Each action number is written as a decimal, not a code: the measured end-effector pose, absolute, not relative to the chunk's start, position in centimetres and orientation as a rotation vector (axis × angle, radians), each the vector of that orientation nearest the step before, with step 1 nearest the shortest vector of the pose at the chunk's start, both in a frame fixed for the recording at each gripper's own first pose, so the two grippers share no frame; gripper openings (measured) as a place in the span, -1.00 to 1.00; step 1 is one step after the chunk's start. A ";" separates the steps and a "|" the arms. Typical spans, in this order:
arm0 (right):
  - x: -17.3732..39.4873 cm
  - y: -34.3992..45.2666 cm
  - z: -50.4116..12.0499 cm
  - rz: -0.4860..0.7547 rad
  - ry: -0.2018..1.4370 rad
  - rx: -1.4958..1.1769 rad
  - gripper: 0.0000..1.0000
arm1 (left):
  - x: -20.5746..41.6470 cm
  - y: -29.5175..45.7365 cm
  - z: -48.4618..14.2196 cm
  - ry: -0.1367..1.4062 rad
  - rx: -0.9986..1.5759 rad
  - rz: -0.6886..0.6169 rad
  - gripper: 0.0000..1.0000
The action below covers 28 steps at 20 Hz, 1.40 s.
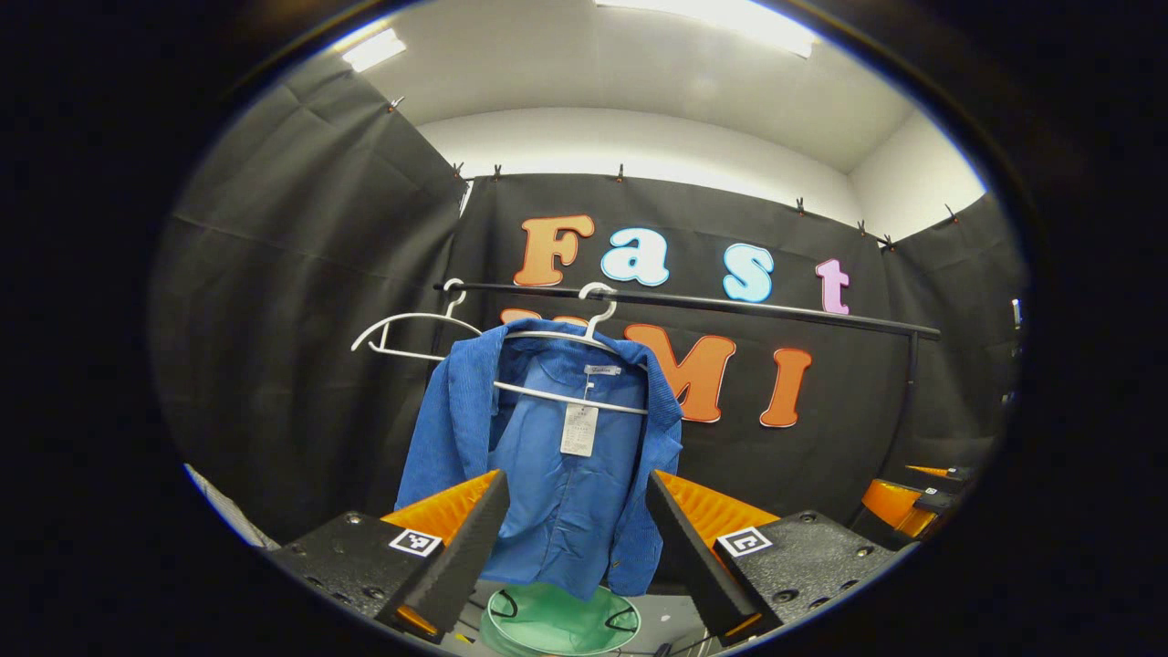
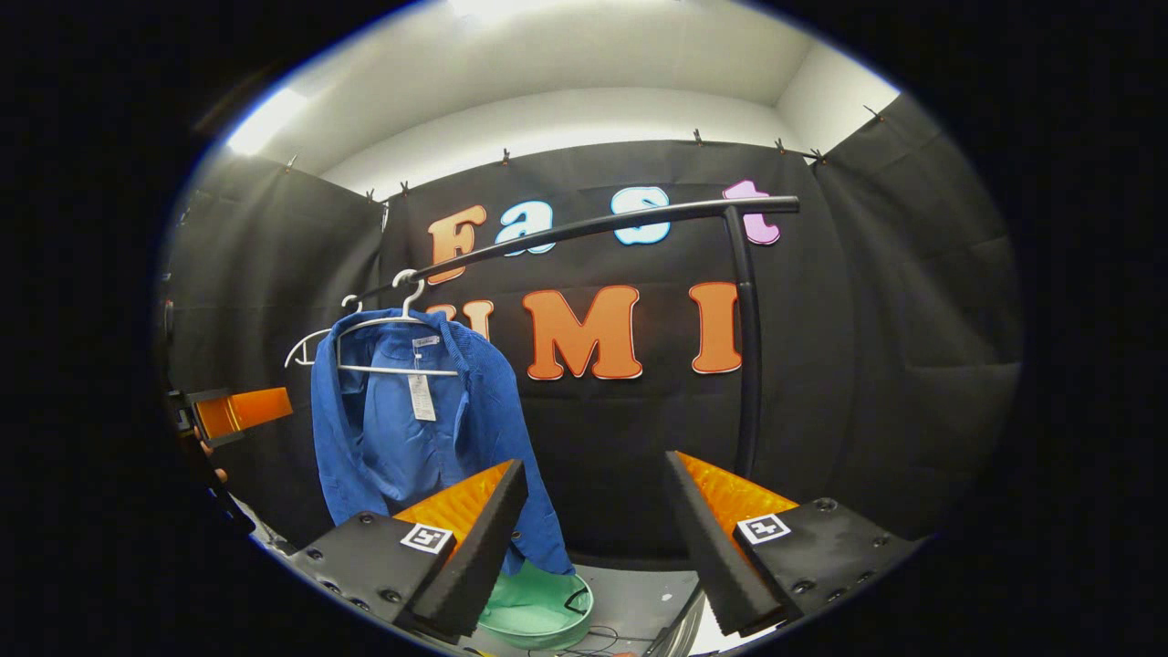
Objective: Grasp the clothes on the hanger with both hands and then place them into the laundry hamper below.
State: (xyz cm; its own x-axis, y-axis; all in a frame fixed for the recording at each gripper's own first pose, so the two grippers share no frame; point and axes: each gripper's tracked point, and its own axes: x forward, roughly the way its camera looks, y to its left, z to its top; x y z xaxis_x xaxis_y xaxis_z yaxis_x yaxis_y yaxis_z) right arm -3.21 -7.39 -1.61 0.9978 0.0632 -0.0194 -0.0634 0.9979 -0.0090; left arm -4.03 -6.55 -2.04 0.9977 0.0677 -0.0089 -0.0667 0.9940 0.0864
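Left tongs (image 1: pixel 575 538) are spread wide with nothing between them, pointed straight at the blue jacket (image 1: pixel 547 456) hanging on a white hanger (image 1: pixel 584 351) from the black rail (image 1: pixel 730 306). An empty white hanger (image 1: pixel 401 333) sits just beside it, and the green laundry hamper (image 1: pixel 561 620) is right under the hem.

Over in the right gripper view, right tongs (image 2: pixel 593 538) are spread and empty too, aimed off to the jacket's (image 2: pixel 401 429) side, with the hamper (image 2: pixel 538 607) below. You also get the rail's upright post (image 2: pixel 750 365) and the other tongs (image 2: pixel 242 409) near the jacket's far edge.

Looks like approach stage. Next, I'd say both need to close in and pinch fabric.
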 end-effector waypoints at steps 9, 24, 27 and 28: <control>-2.8 -7.1 -1.9 0.064 0.024 -0.006 0.96 | -2.8 -5.8 -2.2 0.022 0.090 0.092 0.89; 5.9 2.8 -4.7 0.052 0.065 0.010 1.00 | 10.1 5.6 -5.0 0.083 0.100 0.131 0.89; 9.0 6.3 -5.6 0.054 0.074 0.046 0.96 | 13.1 7.6 -6.3 0.120 0.082 0.106 0.89; 10.0 7.5 -5.7 0.057 0.073 0.062 0.96 | 13.7 7.9 -6.7 0.132 0.073 0.087 0.89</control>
